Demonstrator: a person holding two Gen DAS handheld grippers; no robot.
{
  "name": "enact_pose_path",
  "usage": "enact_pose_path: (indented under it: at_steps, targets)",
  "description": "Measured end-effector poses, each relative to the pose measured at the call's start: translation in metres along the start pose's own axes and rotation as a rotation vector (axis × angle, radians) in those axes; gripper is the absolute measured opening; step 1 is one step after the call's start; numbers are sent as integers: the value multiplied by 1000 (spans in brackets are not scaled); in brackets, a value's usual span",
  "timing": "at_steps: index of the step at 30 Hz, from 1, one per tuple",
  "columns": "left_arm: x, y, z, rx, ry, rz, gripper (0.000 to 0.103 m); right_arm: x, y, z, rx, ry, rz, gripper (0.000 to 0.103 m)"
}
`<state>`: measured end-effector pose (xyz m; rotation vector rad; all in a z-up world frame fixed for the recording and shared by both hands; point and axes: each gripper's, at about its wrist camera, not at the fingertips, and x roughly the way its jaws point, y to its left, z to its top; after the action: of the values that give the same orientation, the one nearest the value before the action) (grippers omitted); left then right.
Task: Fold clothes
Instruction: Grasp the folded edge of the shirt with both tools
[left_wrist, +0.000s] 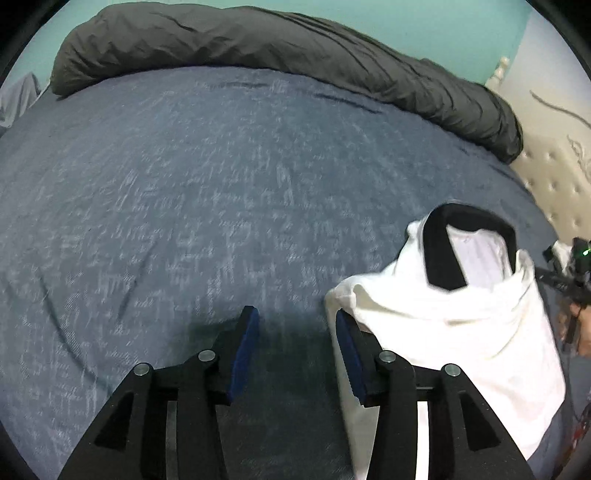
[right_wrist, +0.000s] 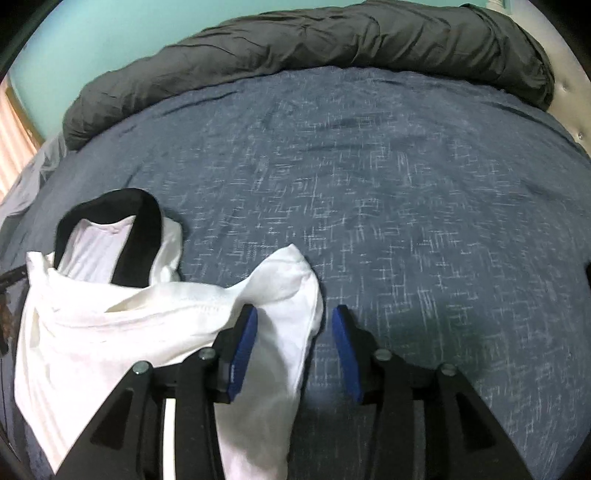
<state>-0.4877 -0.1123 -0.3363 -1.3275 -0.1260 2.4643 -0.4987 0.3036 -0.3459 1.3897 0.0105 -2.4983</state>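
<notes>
A white T-shirt (left_wrist: 461, 325) with a black collar (left_wrist: 439, 254) lies crumpled on the blue bedspread (left_wrist: 221, 184), at the lower right of the left wrist view. My left gripper (left_wrist: 297, 326) is open; the shirt's left edge touches its right finger (left_wrist: 351, 354), with bare bedspread between the pads. In the right wrist view the same shirt (right_wrist: 110, 325) lies lower left, its black collar (right_wrist: 140, 251) raised. My right gripper (right_wrist: 291, 326) is open, and a white sleeve (right_wrist: 291, 295) drapes between its fingers and over the left one (right_wrist: 242, 350).
A dark grey rolled duvet (left_wrist: 277, 48) runs along the far side of the bed, also seen as the duvet (right_wrist: 314, 48) in the right view. A cream tufted headboard (left_wrist: 554, 184) stands at the right. The other gripper and a hand (left_wrist: 576, 295) show at the right edge.
</notes>
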Motion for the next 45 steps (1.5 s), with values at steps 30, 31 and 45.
enact_pose_path:
  at_steps: [30,31,45]
  targets:
    - [-39,5,22,-85,-172,-110,2,-65,-33,14,153,-273,81,3]
    - [-39,7,22,-90,-169,-105,2,-64,-34,16,165,-273,74,3]
    - [-9,10,38,-116,-115,-26,2,-29,-31,35,187,-169,-36,3]
